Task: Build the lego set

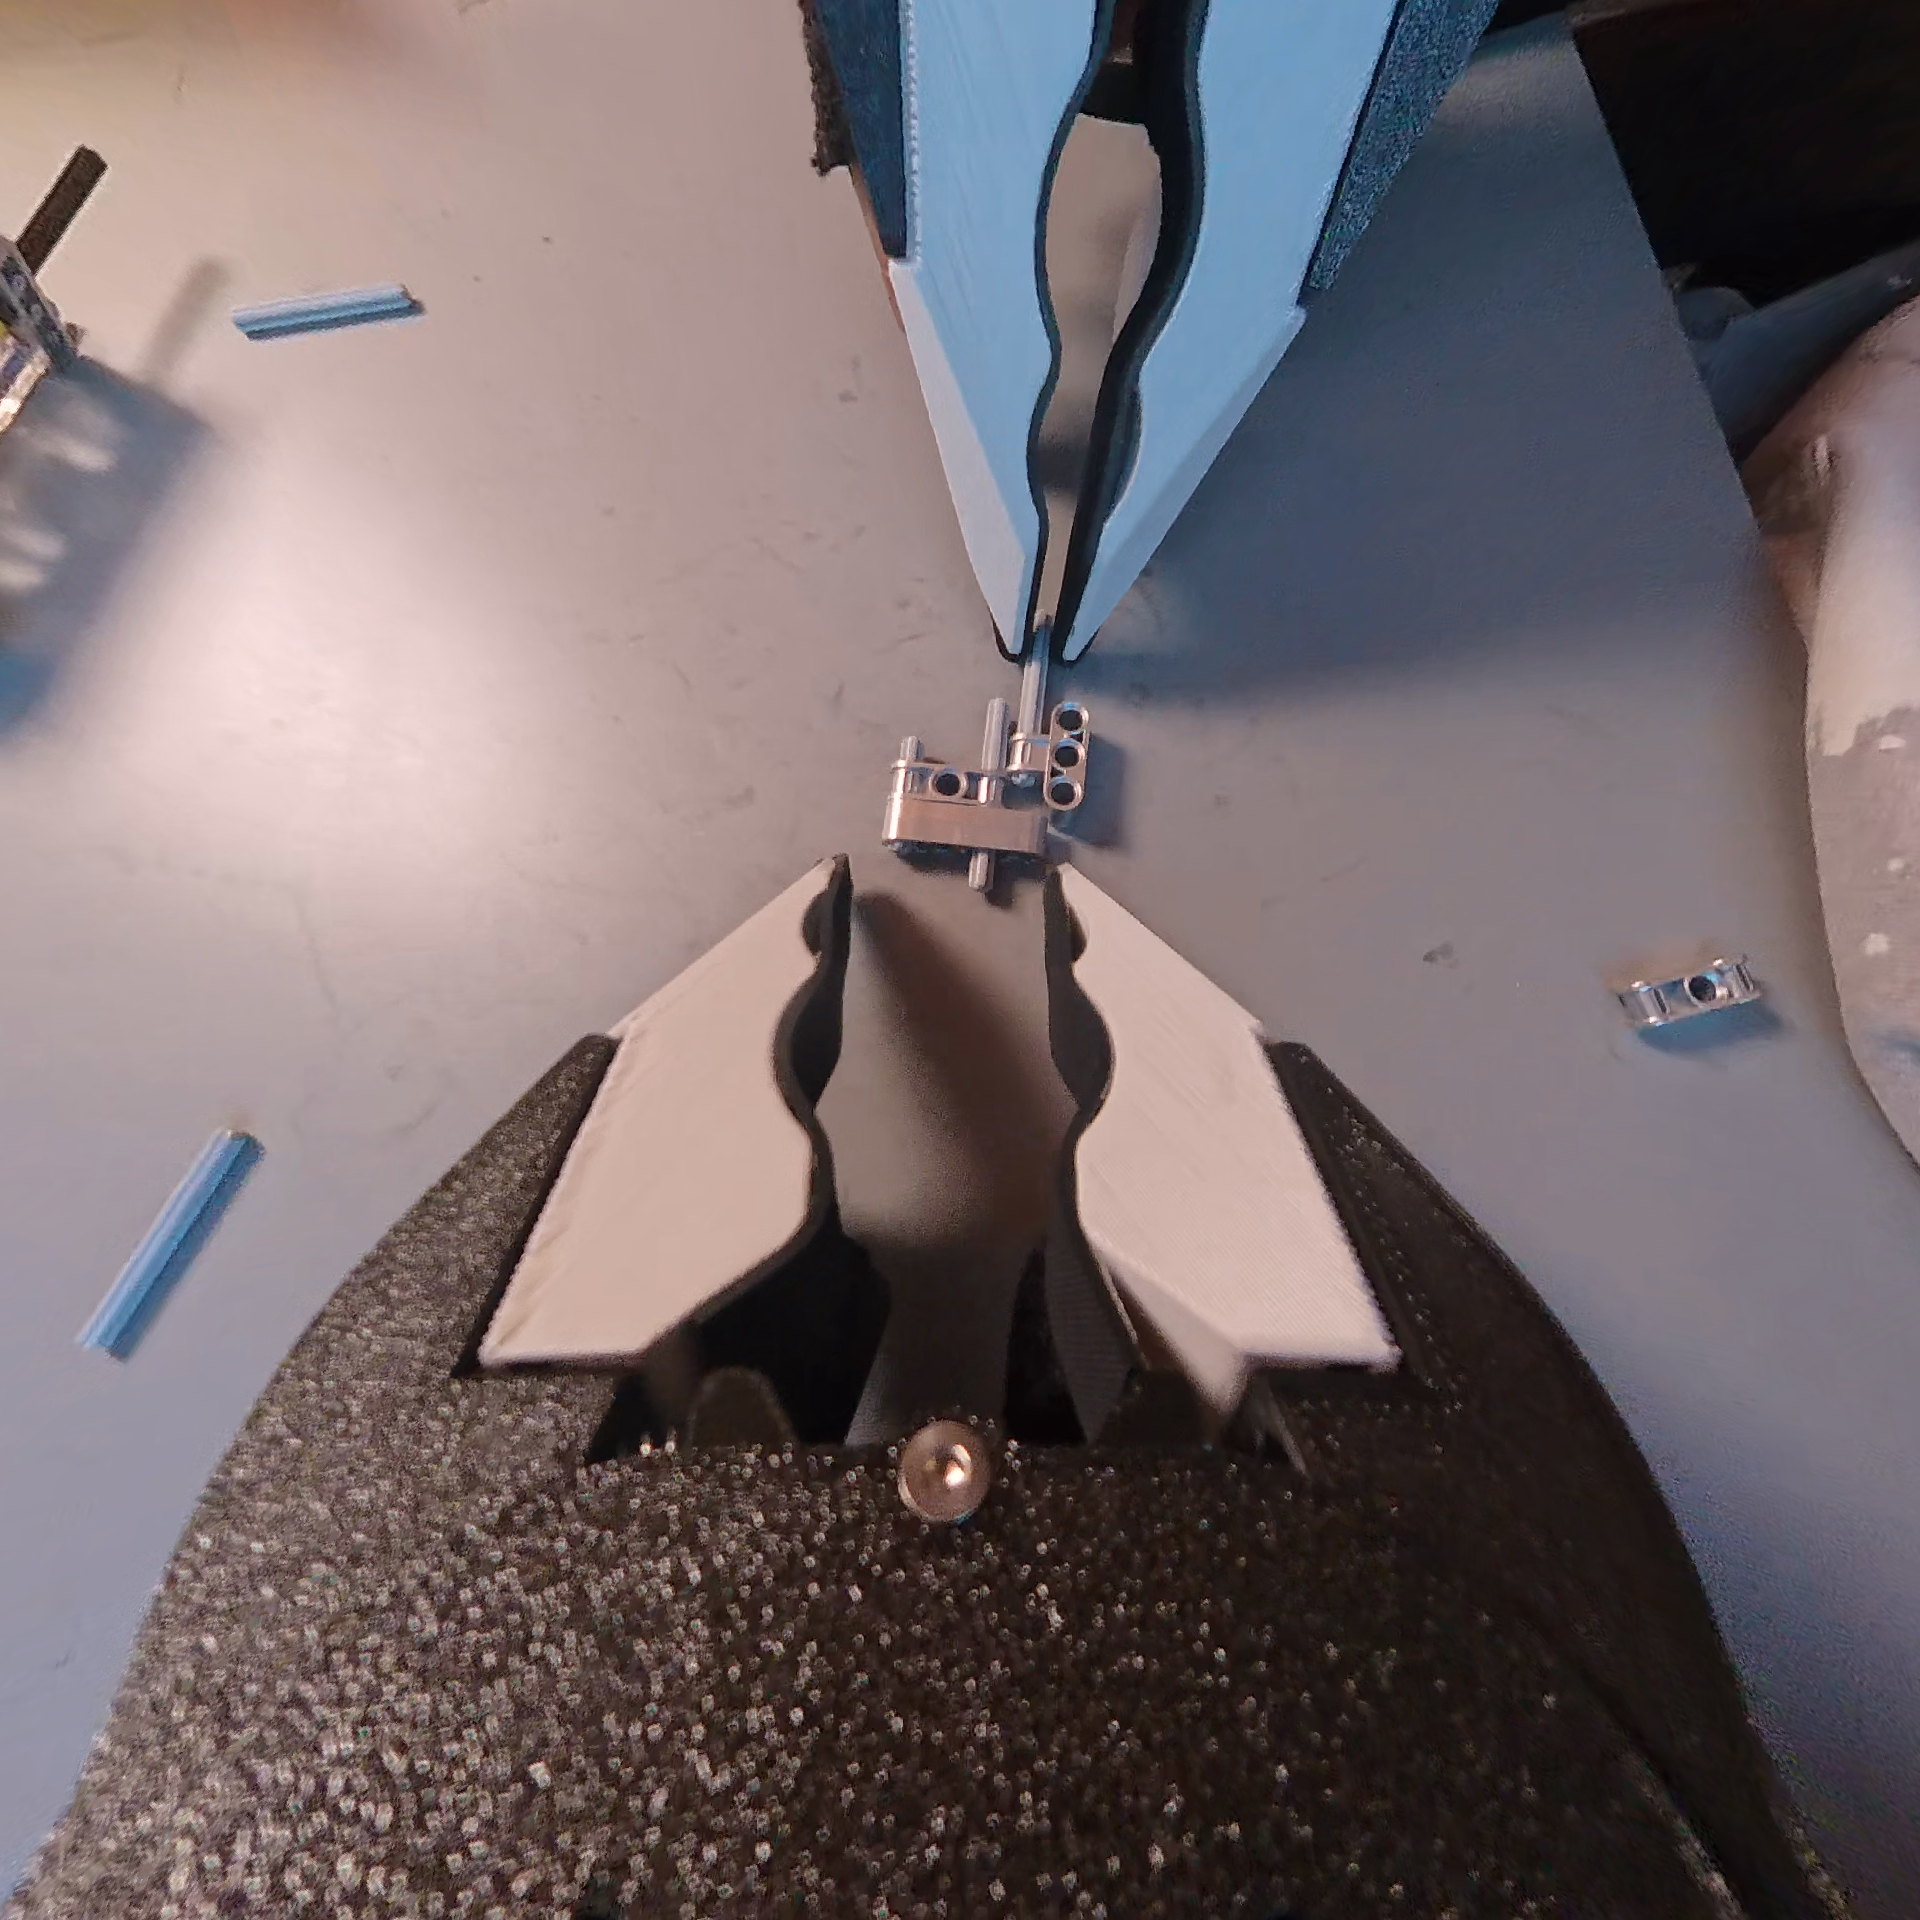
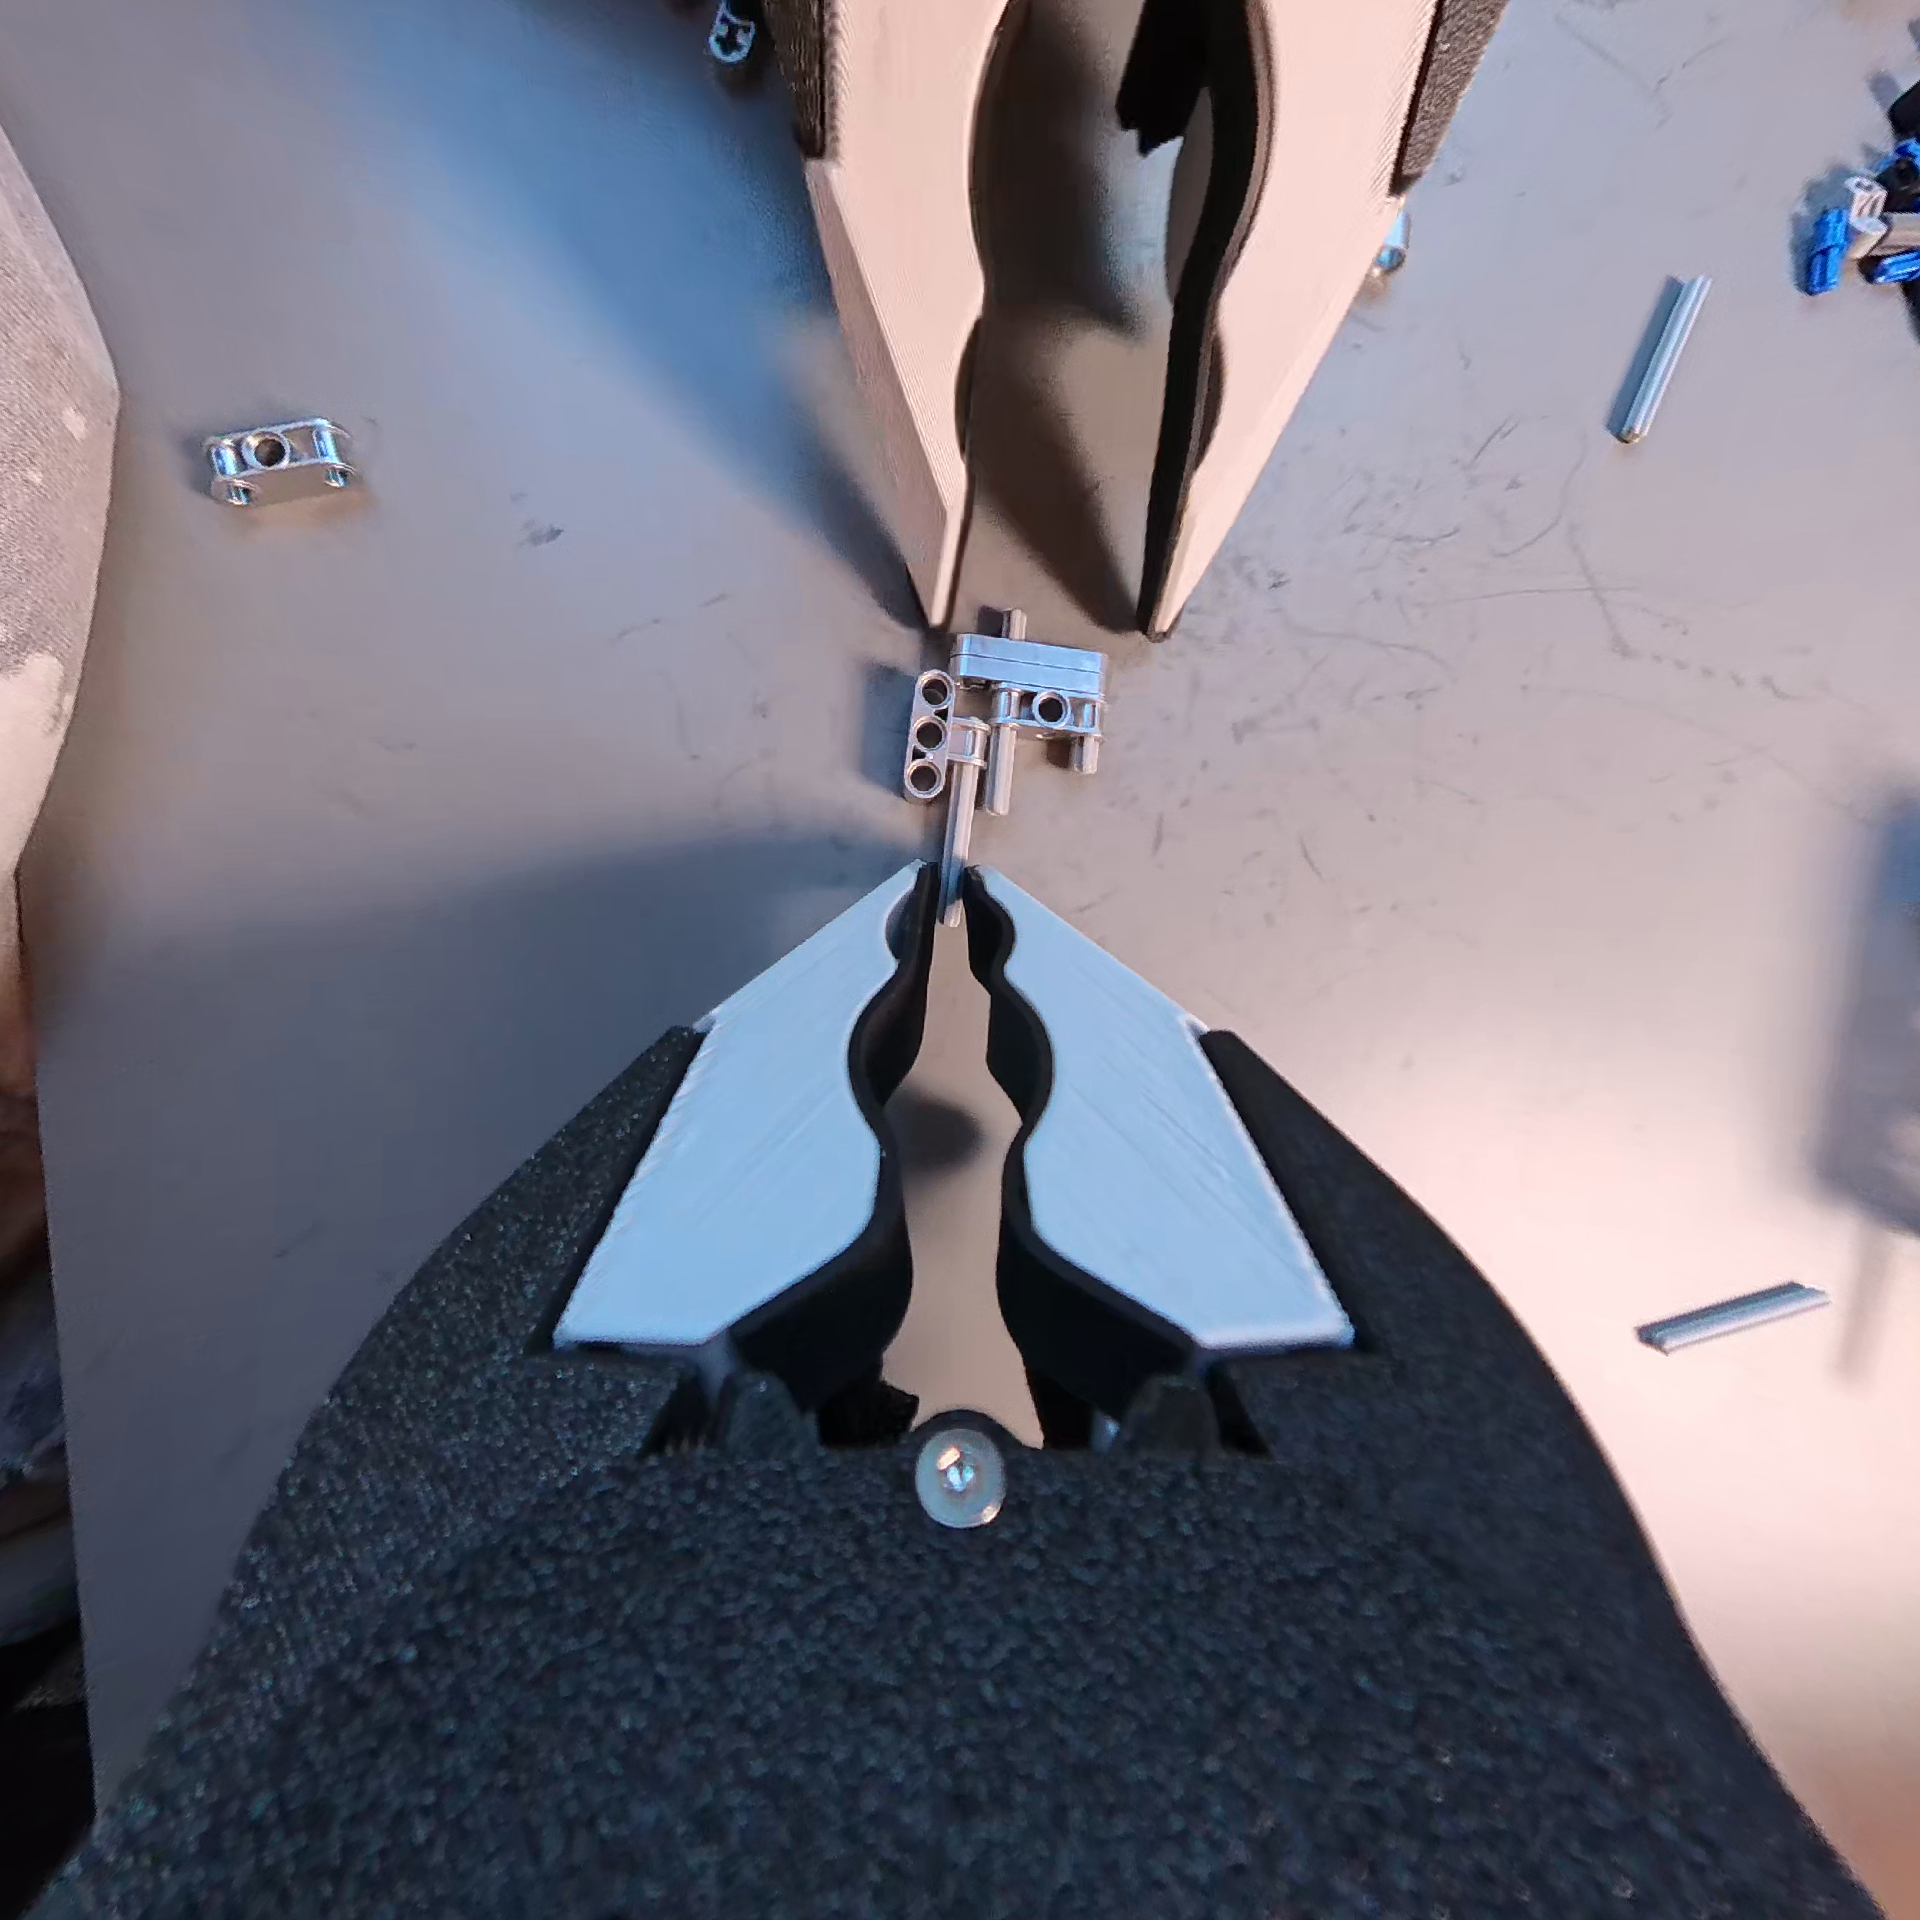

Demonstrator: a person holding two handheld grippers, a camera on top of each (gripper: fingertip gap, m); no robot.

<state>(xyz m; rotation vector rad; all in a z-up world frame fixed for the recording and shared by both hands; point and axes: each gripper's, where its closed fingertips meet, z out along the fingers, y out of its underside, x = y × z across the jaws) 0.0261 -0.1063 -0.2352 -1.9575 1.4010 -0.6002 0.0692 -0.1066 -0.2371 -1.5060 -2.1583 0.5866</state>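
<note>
A: Left wrist view first: what fills it, biggest down?

B: Grey desk (image 1: pixel 520 623) takes most of it. Then the left gripper (image 1: pixel 948 883), coming up from the bottom edge, jaws spread wide and holding nothing. Its tips sit just short of the small grey assembly (image 1: pixel 982 790), one on each side of the near end, not touching as far as I can tell.

A: And the one across from it?

B: That is the right gripper (image 1: pixel 1042 639), reaching in from the top. Its jaws are pinched together on a thin grey axle (image 1: pixel 1036 691) that sticks out of the assembly.

A: Does the right wrist view agree?

B: Yes. There the right gripper (image 2: pixel 943 878) is clenched on the axle (image 2: pixel 958 821), and the assembly (image 2: pixel 1003 717) lies on the desk (image 2: pixel 1455 831) just past its tips. The left gripper (image 2: pixel 1039 623) faces it, jaws parted, tips close to the assembly's far end.

A: What is the assembly made of?

B: Stacked flat grey beams, a short beam with three holes, a couple of pins.

A: Loose parts?

B: Two grey rods, rod one (image 1: pixel 324 310) and rod two (image 1: pixel 171 1242), lie well apart on one side. A small chrome-looking connector (image 1: pixel 1688 992) lies alone on the other. Some blue parts (image 2: pixel 1860 223) sit at the far corner.
</note>
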